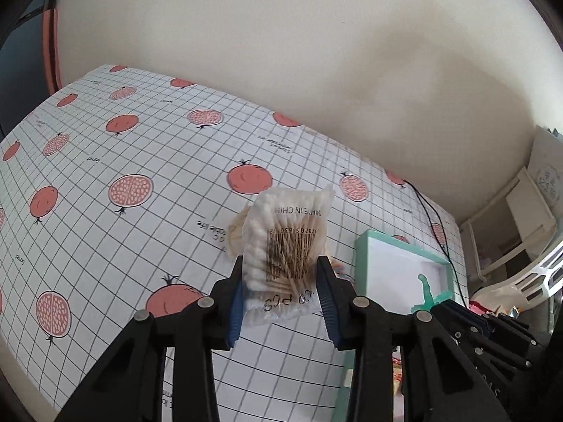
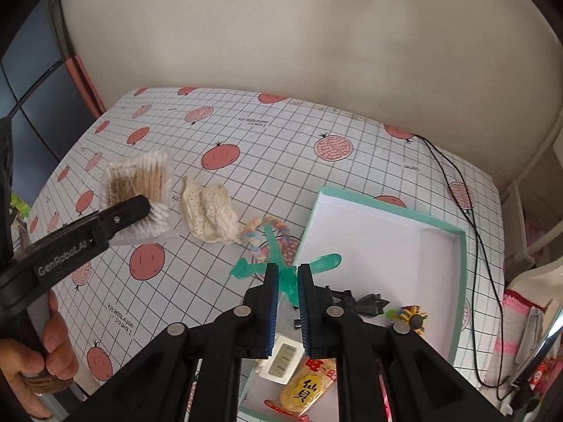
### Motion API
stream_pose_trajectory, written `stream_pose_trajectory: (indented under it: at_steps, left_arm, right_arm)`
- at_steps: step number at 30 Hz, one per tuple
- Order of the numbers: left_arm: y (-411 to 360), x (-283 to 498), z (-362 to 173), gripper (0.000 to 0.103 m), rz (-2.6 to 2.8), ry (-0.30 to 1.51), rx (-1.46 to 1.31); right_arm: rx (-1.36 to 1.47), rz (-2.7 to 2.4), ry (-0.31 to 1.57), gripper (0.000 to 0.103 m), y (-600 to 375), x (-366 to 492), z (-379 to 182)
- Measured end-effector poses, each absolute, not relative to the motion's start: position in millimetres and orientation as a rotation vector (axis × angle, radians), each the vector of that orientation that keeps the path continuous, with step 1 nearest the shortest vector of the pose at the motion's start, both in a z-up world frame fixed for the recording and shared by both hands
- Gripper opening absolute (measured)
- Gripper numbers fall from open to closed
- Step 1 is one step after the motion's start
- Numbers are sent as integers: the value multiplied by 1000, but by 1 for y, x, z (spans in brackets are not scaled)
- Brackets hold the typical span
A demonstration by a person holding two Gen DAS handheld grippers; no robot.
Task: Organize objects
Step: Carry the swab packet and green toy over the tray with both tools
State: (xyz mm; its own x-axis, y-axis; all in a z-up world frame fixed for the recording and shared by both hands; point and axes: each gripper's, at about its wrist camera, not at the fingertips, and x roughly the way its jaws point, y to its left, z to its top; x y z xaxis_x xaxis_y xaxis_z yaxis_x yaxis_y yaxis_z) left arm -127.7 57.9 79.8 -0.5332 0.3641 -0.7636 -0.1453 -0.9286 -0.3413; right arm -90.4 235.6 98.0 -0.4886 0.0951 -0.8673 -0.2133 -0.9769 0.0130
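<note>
- Cotton swab bag (image 1: 286, 246): clamped in the left gripper (image 1: 281, 281) jaws, lifted over the bench (image 1: 105, 246); the slick plastic could slip loose.
- Knitted cloth (image 2: 211, 211) and a pastel rope (image 2: 262, 232) lie between the bag and the box.
- Green toy (image 2: 286, 267): pinched by the right gripper (image 2: 286, 281) beside the box (image 2: 461, 246); a limb may snag the rim.

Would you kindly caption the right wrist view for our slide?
Right hand-held gripper clamps a green plastic toy beside the teal-rimmed box.
</note>
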Motion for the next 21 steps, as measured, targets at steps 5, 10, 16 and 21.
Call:
stream_pose_trajectory:
  at_steps: [5,10,16,21]
  left_arm:
    - [88,-120,88,39,2419,-314,-1276]
    - [126,-119,89,39,2353,-288,-1265]
    - [160,-109,82,39,2285,-249,-1279]
    - [185,-101,72,39,2242,-190,-1302]
  right_arm:
    - [-1405,2525,247,11,266,-75,110]
    - [-1331,2485,298,12,292,-58,121]
    - [-1274,2384,278,11,317,-42,126]
    - [-1271,2327,336,12,338,-32,120]
